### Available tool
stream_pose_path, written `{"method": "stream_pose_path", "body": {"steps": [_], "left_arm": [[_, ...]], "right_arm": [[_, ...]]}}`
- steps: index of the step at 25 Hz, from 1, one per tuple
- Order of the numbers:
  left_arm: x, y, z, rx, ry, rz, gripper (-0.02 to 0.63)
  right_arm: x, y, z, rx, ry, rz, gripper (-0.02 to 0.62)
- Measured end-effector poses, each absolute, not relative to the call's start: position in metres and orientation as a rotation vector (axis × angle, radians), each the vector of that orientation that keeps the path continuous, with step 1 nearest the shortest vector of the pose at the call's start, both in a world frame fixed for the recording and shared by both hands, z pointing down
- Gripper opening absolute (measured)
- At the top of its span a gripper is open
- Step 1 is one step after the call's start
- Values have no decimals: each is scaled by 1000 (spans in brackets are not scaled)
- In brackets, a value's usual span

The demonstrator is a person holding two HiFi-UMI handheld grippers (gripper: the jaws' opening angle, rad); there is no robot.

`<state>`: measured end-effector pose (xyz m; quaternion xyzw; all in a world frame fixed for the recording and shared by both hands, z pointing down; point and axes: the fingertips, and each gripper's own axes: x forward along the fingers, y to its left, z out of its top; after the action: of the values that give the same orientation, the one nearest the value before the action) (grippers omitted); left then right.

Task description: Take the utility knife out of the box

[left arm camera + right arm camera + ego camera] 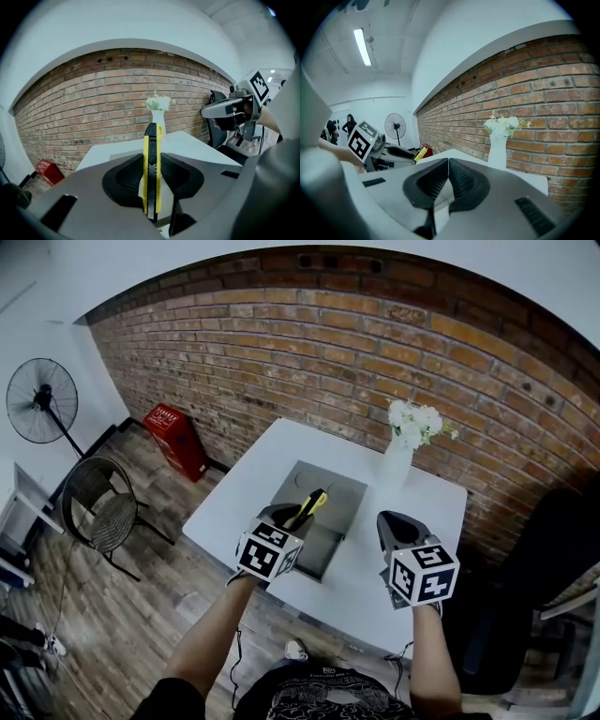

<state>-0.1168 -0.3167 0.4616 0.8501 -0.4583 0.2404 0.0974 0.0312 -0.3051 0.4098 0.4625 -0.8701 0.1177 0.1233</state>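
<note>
While the left gripper (152, 174) is clenching the utility knife (152, 164), the tool is sitting edge-on between the two dark pads, its yellow and black body running along the jaws and its tip pointing up and away toward the brick wall (375, 362). From the head view, the knife is showing over the near left part of the open grey box (345, 495), held in the air and not lying in it. The box is lying flat near the middle of the white table (272, 463), with a second, smaller panel lying toward the near edge.

The right gripper (448, 164) is hovering to the right of the box, above the near right part of the table. Its jaws are pressing together at the tips and nothing is standing between them. The two grippers are staying well apart, each carrying its marker cube toward the person.

A white vase (394, 467) of pale flowers (413, 422) is standing upright on the far right part of the table, beyond the box and apart from it. On the wooden floor to the left, a red case (178, 439) is leaning by the wall, and a pedestal fan (42, 399) is standing behind a dark round-backed chair (103, 507).
</note>
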Motion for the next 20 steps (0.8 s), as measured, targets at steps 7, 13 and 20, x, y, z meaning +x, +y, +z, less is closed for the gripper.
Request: {"method": "stream_pose_path", "body": {"steps": [7, 13, 20], "left_arm": [[-117, -296, 422, 2510, -1538, 595, 130], [-118, -274, 405, 2462, -1660, 474, 130], [-118, -250, 391, 2409, -1777, 366, 130]], "right_arm": [[39, -294, 401, 1306, -2564, 314, 20], [44, -281, 390, 1272, -2600, 277, 20], [58, -269, 377, 1272, -2633, 230, 20]]}}
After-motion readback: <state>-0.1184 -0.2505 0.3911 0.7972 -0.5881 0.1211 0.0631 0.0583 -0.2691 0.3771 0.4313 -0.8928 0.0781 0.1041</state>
